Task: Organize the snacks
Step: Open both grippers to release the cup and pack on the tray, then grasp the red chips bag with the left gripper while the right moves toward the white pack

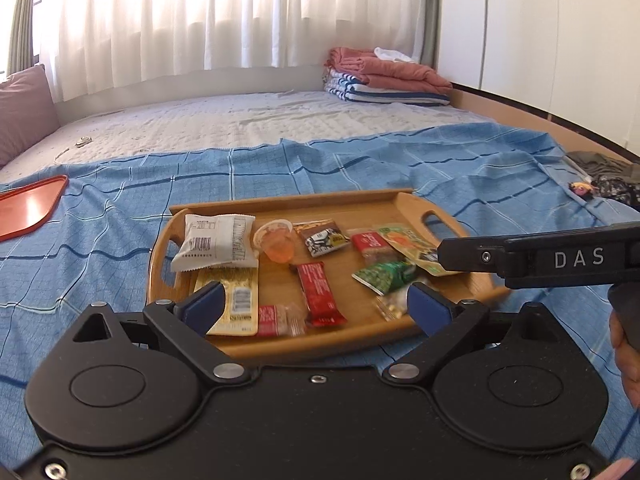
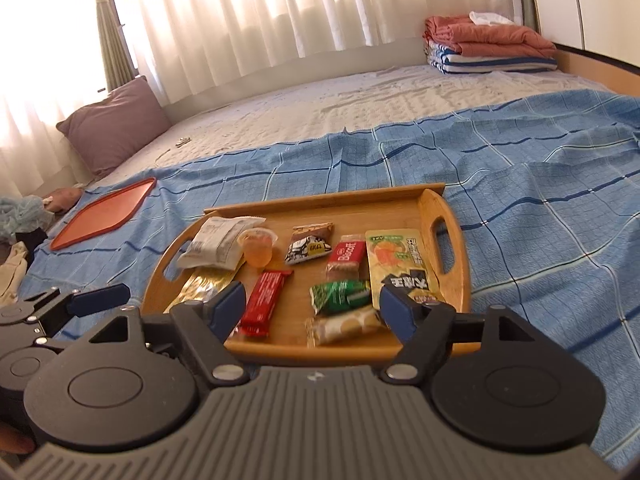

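A wooden tray (image 1: 408, 206) (image 2: 424, 200) lies on a blue checked cloth and holds several snacks. Among them are a white packet (image 1: 216, 246) (image 2: 218, 242), an orange jelly cup (image 1: 276, 242) (image 2: 258, 250), a red bar (image 1: 320, 294) (image 2: 264, 302), a green packet (image 1: 386, 276) (image 2: 340, 296) and a yellow-green pouch (image 1: 408, 246) (image 2: 398, 266). My left gripper (image 1: 316, 308) is open and empty above the tray's near edge. My right gripper (image 2: 312, 306) is open and empty over the tray's near side; its finger shows from the right in the left wrist view (image 1: 472, 256).
An empty red tray (image 1: 28, 208) (image 2: 104, 212) lies on the cloth to the left. Folded blankets (image 1: 384, 76) (image 2: 488, 44) are stacked at the far right of the bed. A purple pillow (image 2: 114, 124) leans by the curtains. Dark clothes (image 1: 608, 182) lie at the right edge.
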`<state>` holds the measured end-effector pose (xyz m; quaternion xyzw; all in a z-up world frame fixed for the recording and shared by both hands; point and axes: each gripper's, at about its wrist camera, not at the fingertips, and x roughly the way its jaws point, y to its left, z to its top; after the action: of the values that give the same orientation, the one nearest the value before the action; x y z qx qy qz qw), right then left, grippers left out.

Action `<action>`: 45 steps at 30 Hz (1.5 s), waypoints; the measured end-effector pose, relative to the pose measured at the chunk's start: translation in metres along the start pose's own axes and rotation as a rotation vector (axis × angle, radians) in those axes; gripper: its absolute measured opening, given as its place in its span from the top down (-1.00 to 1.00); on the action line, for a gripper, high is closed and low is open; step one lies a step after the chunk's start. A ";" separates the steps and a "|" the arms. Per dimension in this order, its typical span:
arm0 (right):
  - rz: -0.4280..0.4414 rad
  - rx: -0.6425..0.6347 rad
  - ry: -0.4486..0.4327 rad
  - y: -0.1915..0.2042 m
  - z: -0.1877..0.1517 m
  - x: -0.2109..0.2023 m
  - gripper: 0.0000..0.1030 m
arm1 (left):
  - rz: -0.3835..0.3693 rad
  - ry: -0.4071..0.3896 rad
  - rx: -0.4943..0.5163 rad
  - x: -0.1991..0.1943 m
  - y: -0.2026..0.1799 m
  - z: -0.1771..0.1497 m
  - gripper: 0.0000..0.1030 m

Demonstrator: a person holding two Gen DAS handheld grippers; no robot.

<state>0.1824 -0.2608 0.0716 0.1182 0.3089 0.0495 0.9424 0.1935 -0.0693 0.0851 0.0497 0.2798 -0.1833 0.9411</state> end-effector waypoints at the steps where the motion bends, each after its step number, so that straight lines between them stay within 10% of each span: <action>1: 0.003 -0.006 -0.003 0.001 -0.004 -0.005 -0.66 | -0.011 -0.001 0.003 -0.007 -0.001 -0.004 -0.91; 26: -0.040 -0.110 -0.039 -0.004 -0.102 -0.054 -0.76 | -0.072 0.083 -0.008 -0.047 -0.020 -0.089 -0.92; 34: -0.075 -0.065 -0.053 -0.019 -0.100 -0.057 -0.76 | -0.082 0.144 -0.117 -0.028 -0.022 -0.092 -0.24; 45: -0.091 -0.090 -0.053 -0.019 -0.107 -0.060 -0.77 | -0.089 0.148 -0.163 -0.020 -0.023 -0.096 -0.22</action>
<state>0.0707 -0.2688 0.0177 0.0626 0.2865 0.0174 0.9559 0.1211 -0.0658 0.0157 -0.0260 0.3645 -0.1972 0.9097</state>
